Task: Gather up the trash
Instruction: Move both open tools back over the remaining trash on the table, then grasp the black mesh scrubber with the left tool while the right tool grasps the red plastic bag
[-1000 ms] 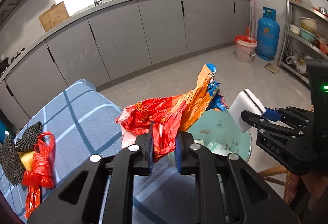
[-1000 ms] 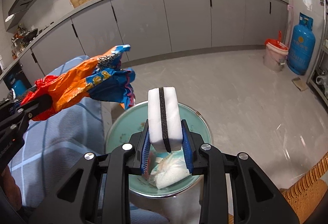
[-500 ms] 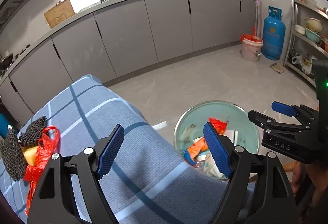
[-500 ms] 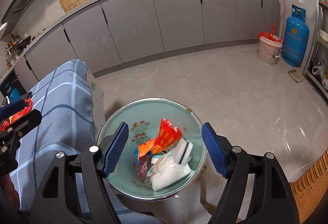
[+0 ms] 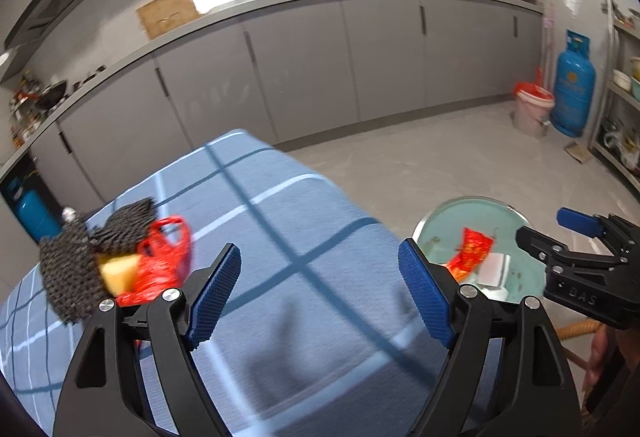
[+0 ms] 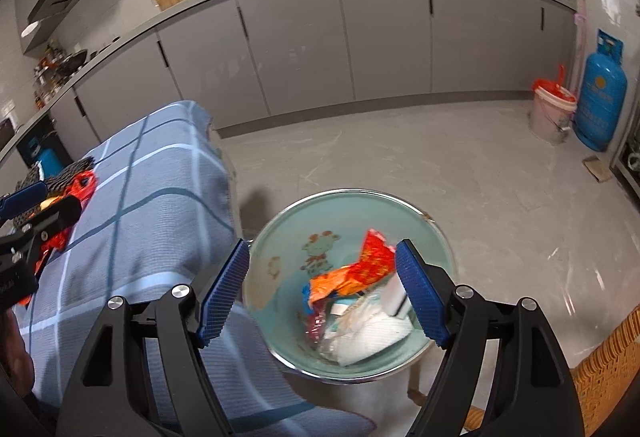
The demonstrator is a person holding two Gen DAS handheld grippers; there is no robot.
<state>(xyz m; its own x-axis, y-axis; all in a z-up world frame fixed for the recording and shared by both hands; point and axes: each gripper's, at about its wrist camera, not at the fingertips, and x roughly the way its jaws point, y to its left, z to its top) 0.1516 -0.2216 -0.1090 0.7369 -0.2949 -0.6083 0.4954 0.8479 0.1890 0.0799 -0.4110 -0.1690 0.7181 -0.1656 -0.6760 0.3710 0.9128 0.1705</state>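
Left wrist view showed our left gripper (image 5: 320, 293) spread wide, empty. Our right gripper (image 6: 322, 291) gaped likewise over the basin (image 6: 280, 233). We judged the red bag (image 5: 168, 257) could snag the mesh scrubber (image 5: 76, 269).

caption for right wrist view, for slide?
Open right gripper above the teal basin holding an orange wrapper and white sponge.

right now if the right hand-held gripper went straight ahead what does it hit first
Probably the trash in the green basin: the open right hand-held gripper frames the orange wrapper. Depth is unclear.
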